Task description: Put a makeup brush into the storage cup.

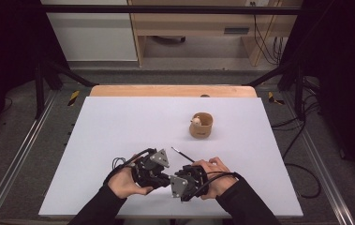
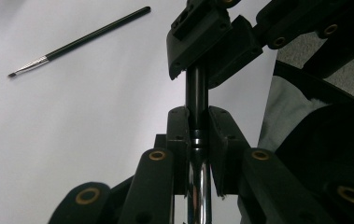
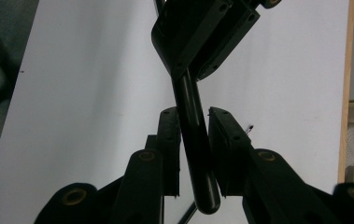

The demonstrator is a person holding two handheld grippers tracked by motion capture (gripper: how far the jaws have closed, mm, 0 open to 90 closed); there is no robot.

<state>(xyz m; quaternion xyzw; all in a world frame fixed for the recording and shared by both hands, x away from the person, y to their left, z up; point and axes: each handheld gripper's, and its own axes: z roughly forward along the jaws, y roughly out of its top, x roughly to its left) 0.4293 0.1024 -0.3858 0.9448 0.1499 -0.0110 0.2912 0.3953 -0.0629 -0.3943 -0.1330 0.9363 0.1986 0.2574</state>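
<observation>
Nearest to us, the two hands meet at the near middle of the white tabletop [image 1: 119,126], each with its tool turned inward so the jaws face each other. Our left hand-held gripper [image 1: 165,176] is clamped tight on a black pen [image 2: 196,93], just where the smooth black barrel gives way to a shiny chrome section with a small ring. Our right hand-held gripper [image 1: 176,180] is closed around the rounded, glossy black end of the same pen, which lies at a slight slant between its pads. We judge that holding it at both ends like this lets us pull or twist one part off the other, a cap perhaps.

Just beyond the grippers a thin paintbrush [image 2: 79,41] lies flat and apart from them, with a dark slender handle, silvery ferrule and fine dark tip. Farther off to the right stands a round wooden cup [image 1: 201,125], pale brown, with something small and light inside that we cannot make out.
</observation>
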